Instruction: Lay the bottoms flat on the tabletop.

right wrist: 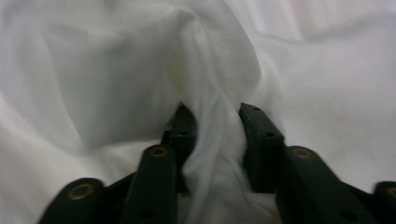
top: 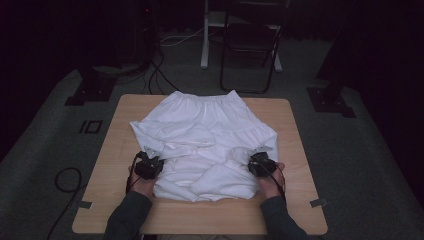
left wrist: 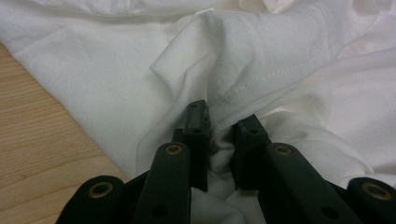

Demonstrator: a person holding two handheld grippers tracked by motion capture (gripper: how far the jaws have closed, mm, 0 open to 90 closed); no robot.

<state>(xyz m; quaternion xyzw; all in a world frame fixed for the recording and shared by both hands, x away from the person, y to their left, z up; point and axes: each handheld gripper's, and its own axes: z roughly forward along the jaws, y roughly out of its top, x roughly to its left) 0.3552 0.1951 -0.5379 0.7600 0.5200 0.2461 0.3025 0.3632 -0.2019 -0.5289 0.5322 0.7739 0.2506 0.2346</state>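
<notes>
The white skirt [top: 205,140] lies spread over the middle of the bench [top: 300,165], its gathered waistband at the far edge and its hem toward the person, so its long axis runs from near to far. The left gripper [left wrist: 219,140] and the right gripper [right wrist: 215,140] each have their fingers pinched on a bunch of cloth near the hem corners. This looks like a fold in hand; the next move probably calls for lifting both corners evenly and carrying them toward the waistband, keeping the cloth taut between them.
</notes>
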